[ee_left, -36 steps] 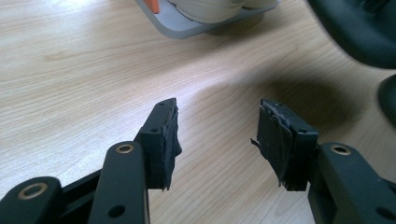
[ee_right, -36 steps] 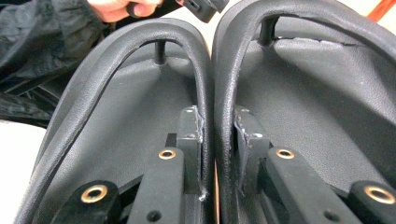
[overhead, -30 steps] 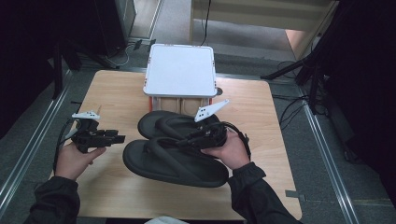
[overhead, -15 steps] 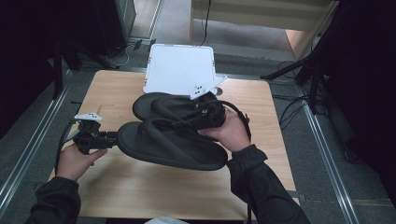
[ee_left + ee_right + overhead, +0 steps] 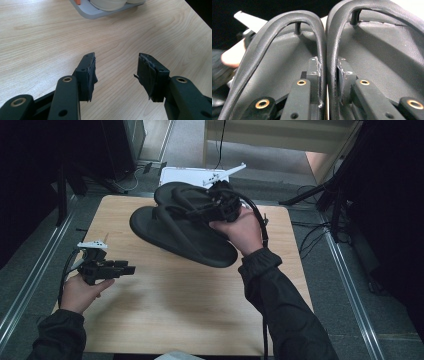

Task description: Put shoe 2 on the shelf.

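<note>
The right gripper (image 5: 212, 210) is clamped on the inner straps of a pair of black flip-flops (image 5: 182, 227), carrying both above the far half of the wooden counter (image 5: 165, 310). In the high view the sandals hang side by side from the right hand (image 5: 240, 227), soles tilted, toe ends pointing toward the counter's left edge, clear of the surface. In the right gripper view the two adjoining straps (image 5: 325, 50) run pressed together between the two black jaws, one sandal's footbed to each side, with the toe posts visible at the top. The left gripper (image 5: 122, 269) is held low over the near left part of the counter, well apart from the sandals; its jaws stand apart with nothing between them, only bare wood grain beyond in the left gripper view. A grey tray (image 5: 87, 11) with pale contents sits at the far edge of the counter.
</note>
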`<action>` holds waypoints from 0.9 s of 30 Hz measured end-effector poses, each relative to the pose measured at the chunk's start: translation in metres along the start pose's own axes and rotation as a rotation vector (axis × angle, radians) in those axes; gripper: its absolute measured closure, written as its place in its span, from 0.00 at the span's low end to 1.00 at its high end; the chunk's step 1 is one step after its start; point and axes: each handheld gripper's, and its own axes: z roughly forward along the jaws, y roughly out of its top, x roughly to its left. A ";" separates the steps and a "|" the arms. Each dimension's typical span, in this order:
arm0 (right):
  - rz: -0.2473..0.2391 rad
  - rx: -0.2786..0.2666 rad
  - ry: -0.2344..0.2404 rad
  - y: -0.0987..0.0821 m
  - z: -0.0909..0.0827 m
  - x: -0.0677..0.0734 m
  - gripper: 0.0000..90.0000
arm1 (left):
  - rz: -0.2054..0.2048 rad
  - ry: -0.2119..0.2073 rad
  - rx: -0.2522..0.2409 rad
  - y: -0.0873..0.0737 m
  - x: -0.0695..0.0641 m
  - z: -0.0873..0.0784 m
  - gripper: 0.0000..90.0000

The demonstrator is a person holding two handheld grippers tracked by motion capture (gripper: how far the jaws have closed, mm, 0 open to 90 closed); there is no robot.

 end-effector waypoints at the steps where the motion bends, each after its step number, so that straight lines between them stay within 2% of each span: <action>1: 0.020 -0.009 -0.038 0.007 0.002 -0.008 0.85 | -0.001 -0.002 0.002 0.000 0.000 0.000 0.55; 3: 0.024 -0.007 -0.054 0.009 0.004 -0.010 0.85 | -0.001 -0.003 0.002 0.000 0.000 0.001 0.55; 6: 0.060 -0.009 -0.129 0.019 0.012 -0.019 0.85 | 0.001 -0.006 0.003 0.000 -0.001 0.001 0.55; 7: 0.103 -0.017 -0.183 0.024 0.019 -0.025 0.85 | -0.002 -0.010 0.004 0.000 -0.001 0.002 0.55; 8: 0.103 -0.017 -0.183 0.024 0.019 -0.025 0.85 | 0.002 -0.007 0.003 0.000 -0.001 0.002 0.55; 9: 0.158 -0.032 -0.228 0.028 0.026 -0.032 0.85 | 0.006 -0.009 0.000 0.001 -0.002 0.002 0.55; 11: 0.200 -0.034 -0.285 0.032 0.034 -0.040 0.85 | 0.009 -0.012 0.003 0.001 -0.003 0.002 0.55; 12: 0.200 -0.034 -0.285 0.032 0.034 -0.040 0.85 | 0.009 -0.012 0.003 0.001 -0.003 0.002 0.55; 13: 0.243 -0.041 -0.325 0.034 0.041 -0.046 0.85 | 0.006 -0.015 0.001 0.001 -0.003 0.003 0.55; 14: 0.243 -0.041 -0.325 0.034 0.041 -0.046 0.85 | 0.011 -0.014 0.002 0.001 -0.003 0.003 0.55; 15: 0.276 -0.046 -0.394 0.038 0.053 -0.050 0.85 | 0.018 -0.005 0.003 0.003 -0.003 0.003 0.55; 16: 0.301 -0.049 -0.418 0.039 0.058 -0.052 0.85 | 0.014 -0.010 0.003 0.003 -0.003 0.003 0.55; 17: 0.301 -0.049 -0.418 0.039 0.058 -0.052 0.85 | 0.014 -0.010 0.003 0.003 -0.003 0.003 0.55; 18: 0.348 -0.055 -0.461 0.043 0.067 -0.056 0.85 | 0.014 -0.013 0.001 0.004 -0.003 0.003 0.56; 19: 0.367 -0.060 -0.481 0.045 0.072 -0.057 0.85 | 0.015 -0.014 -0.001 0.004 -0.003 0.003 0.56; 23: 0.449 -0.089 -0.538 0.051 0.084 -0.062 0.85 | 0.017 -0.023 0.001 0.005 -0.004 0.005 0.56; 25: 0.480 -0.098 -0.567 0.053 0.089 -0.064 0.85 | 0.013 -0.033 0.003 0.006 -0.004 0.008 0.56; 26: 0.480 -0.098 -0.567 0.053 0.089 -0.064 0.85 | 0.013 -0.033 0.003 0.006 -0.004 0.008 0.56; 27: 0.513 -0.119 -0.606 0.054 0.095 -0.066 0.85 | 0.025 -0.040 0.009 0.009 -0.007 0.011 0.56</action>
